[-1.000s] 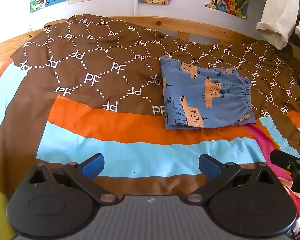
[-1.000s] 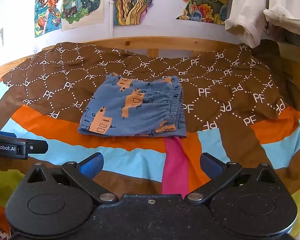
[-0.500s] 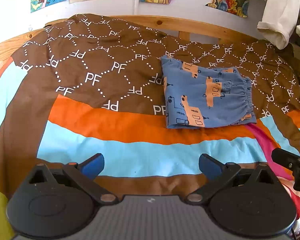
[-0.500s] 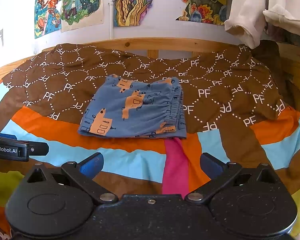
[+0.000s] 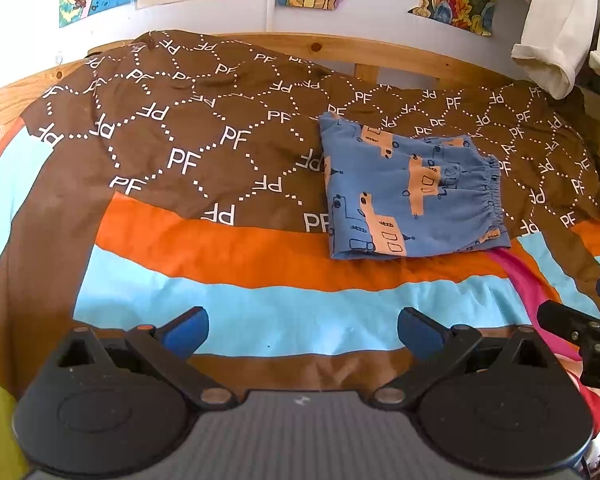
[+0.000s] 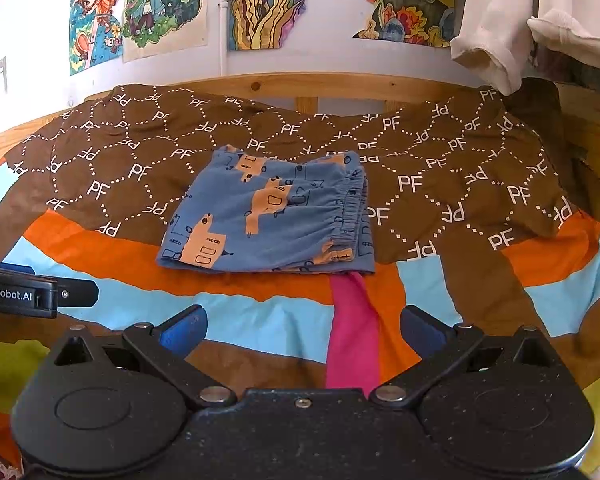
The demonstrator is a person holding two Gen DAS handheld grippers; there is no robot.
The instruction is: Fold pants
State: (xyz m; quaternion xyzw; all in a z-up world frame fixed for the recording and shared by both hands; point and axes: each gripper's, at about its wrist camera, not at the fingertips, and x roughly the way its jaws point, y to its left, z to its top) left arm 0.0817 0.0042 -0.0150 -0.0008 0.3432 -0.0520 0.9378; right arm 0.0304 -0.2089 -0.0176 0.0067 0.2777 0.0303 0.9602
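Observation:
Blue pants (image 5: 412, 194) with orange truck prints lie folded into a small flat rectangle on the bed, elastic waistband on their right side. They also show in the right wrist view (image 6: 272, 216). My left gripper (image 5: 302, 330) is open and empty, held well short of the pants, over the light blue stripe. My right gripper (image 6: 302, 328) is open and empty, also short of the pants, near the pink stripe. Each gripper's side shows at the edge of the other's view.
A colourful bedspread (image 5: 220, 256) covers the bed, brown with PF lettering at the back. A wooden bed frame (image 6: 340, 84) runs behind it. Cream garments (image 6: 496, 28) hang at the top right. Posters (image 6: 160, 8) hang on the wall.
Both grippers have drawn back very slightly from the pants. The pants have not moved.

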